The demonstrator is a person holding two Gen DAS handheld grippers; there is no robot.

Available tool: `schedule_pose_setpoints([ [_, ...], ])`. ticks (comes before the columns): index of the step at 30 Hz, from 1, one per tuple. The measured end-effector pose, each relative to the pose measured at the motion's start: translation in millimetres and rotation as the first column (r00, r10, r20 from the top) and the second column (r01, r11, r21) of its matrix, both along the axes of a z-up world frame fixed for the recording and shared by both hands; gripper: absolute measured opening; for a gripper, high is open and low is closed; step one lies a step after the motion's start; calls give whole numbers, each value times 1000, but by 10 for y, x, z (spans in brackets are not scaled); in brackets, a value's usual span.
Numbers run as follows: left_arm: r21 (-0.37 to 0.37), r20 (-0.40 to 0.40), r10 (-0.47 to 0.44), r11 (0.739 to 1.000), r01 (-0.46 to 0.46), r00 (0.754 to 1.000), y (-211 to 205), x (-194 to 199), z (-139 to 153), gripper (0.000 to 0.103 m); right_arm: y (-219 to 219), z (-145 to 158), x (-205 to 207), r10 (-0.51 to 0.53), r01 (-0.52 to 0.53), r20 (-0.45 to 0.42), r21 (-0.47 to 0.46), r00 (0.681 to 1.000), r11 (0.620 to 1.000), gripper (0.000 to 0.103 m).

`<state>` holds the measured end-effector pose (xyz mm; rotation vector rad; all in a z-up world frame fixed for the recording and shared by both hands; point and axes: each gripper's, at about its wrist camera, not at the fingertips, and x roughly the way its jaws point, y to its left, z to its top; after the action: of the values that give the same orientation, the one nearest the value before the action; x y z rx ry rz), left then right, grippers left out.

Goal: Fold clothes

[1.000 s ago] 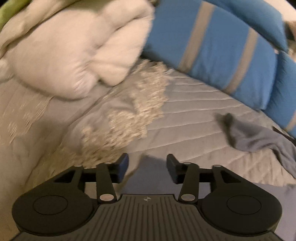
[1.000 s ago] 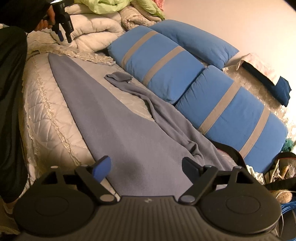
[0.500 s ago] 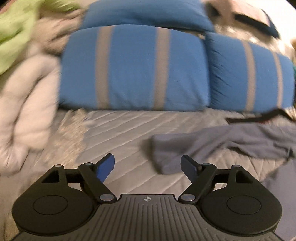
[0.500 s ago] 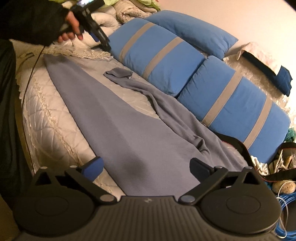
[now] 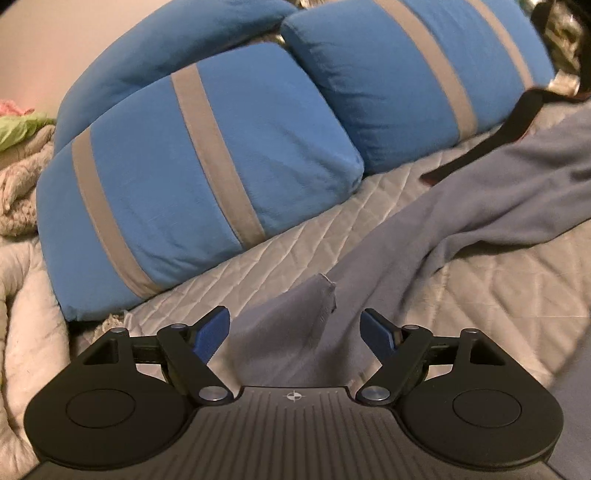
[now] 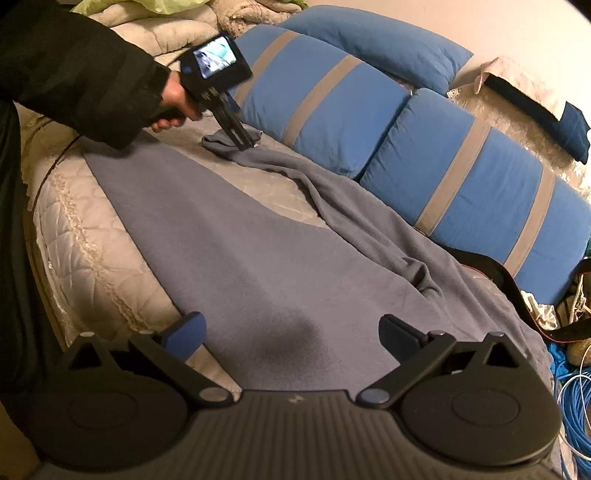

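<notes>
Left gripper (image 5: 295, 328) closing, jaws wide astride grey garment (image 6: 258, 258) corner at 12 o'clock; right gripper (image 6: 291, 328) wide, empty

A bedroom in a home: a bed with a pale quilted bedspread (image 6: 70, 240) edged in lace fills both views. Blue cushions with grey stripes (image 6: 325, 107) line its far side, from about 12 to 3 o'clock in the right wrist view, against a bare pale wall (image 6: 498, 29). Rumpled cream blankets (image 6: 155, 33) and a green cloth (image 6: 147, 5) are heaped at 11 o'clock, and a coil of blue cable (image 6: 572, 406) lies at 4 o'clock
</notes>
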<state>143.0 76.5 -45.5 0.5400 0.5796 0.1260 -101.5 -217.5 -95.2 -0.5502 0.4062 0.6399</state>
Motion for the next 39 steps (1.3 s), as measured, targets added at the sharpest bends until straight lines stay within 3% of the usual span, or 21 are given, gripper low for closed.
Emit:
schedule_pose_setpoints([
  [1,20,-1,3,1000,-3,1000,-18,56,-46,72,1,-5,9,0,0,0,-1,1000,1000,103],
  [3,50,-12,3,999,-3,1000,-45,140,-116,56,1,-10,28,-2,2,-1,0,1000,1000,103],
  [8,79,-50,26,997,-22,998,-60,247,-165,32,17,42,100,-31,31,0,33,1000,999,103],
  [11,58,-62,25,998,-21,998,-16,255,-115,30,36,106,134,-54,55,-3,60,999,997,103],
  [14,19,-69,28,999,-26,997,58,267,-65,13,49,175,115,-63,62,5,78,998,995,103],
  [17,-51,-27,62,997,-63,998,207,173,89,10,63,223,44,-42,40,23,78,999,996,103],
  [22,-230,41,198,956,-184,979,678,-33,382,10,88,229,-28,-16,14,23,71,1000,997,103],
  [29,-290,20,341,901,-321,940,1377,-353,359,14,117,240,-54,-9,8,19,57,1000,998,103],
  [32,-302,-37,376,879,-369,926,1571,-446,290,34,133,246,-61,-10,9,25,47,1000,999,103],
  [35,-239,-67,461,854,-463,885,1622,-519,241,50,153,253,-47,-10,9,25,41,1000,999,103],
  [38,-271,-101,450,846,-460,887,1608,-645,298,53,197,292,6,-13,12,34,38,999,999,103],
  [39,-291,-106,425,851,-437,899,1567,-672,332,53,204,327,40,-17,16,30,53,999,998,103],
])
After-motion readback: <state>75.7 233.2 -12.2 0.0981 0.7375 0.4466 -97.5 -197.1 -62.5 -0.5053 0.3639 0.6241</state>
